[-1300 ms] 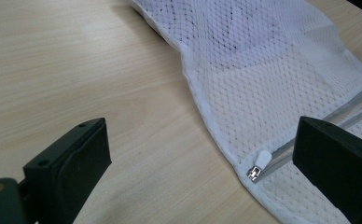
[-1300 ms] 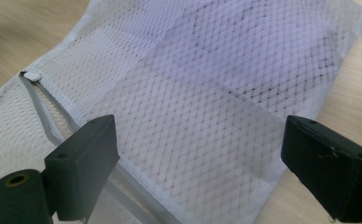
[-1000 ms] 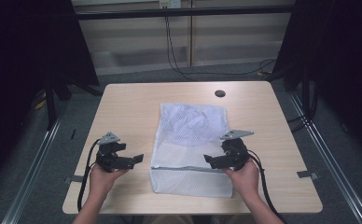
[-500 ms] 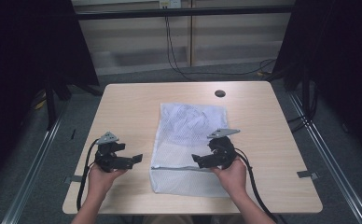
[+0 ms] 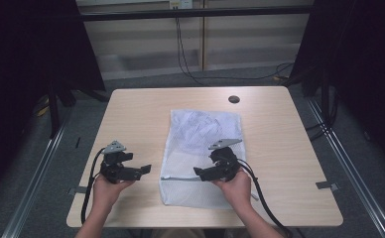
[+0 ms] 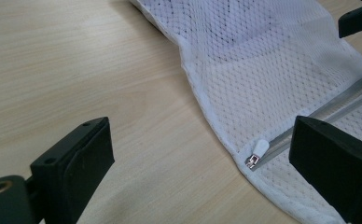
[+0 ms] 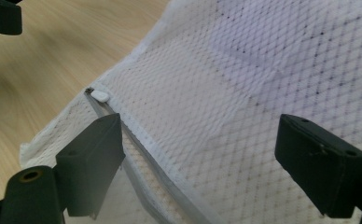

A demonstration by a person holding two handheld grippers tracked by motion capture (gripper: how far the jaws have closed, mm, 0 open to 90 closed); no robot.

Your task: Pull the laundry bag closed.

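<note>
The work in hand looks like an approach to the zipper of the white mesh laundry bag (image 5: 200, 153), which lies flat on the middle of the counter (image 5: 289, 148), its zipped end toward the near edge. The zipper runs across the bag close to that near end, and its small white pull tab (image 6: 259, 150) sits at the bag's left edge.

The right gripper (image 5: 204, 173) hovers over the bag just above the zipper line, pointing left toward the pull. Its jaws stand wide apart and have just been closing a little; between them lies mesh and a stretch of zipper, but the pads do not press on anything.

The left gripper (image 5: 143, 170) rests over bare counter just left of the bag, jaws apart and holding nothing, aimed at the pull tab (image 7: 100, 96).

The next move probably calls for one gripper to pin the bag's corner while the other pinches the small tab precisely, a fine target that slips easily.
</note>
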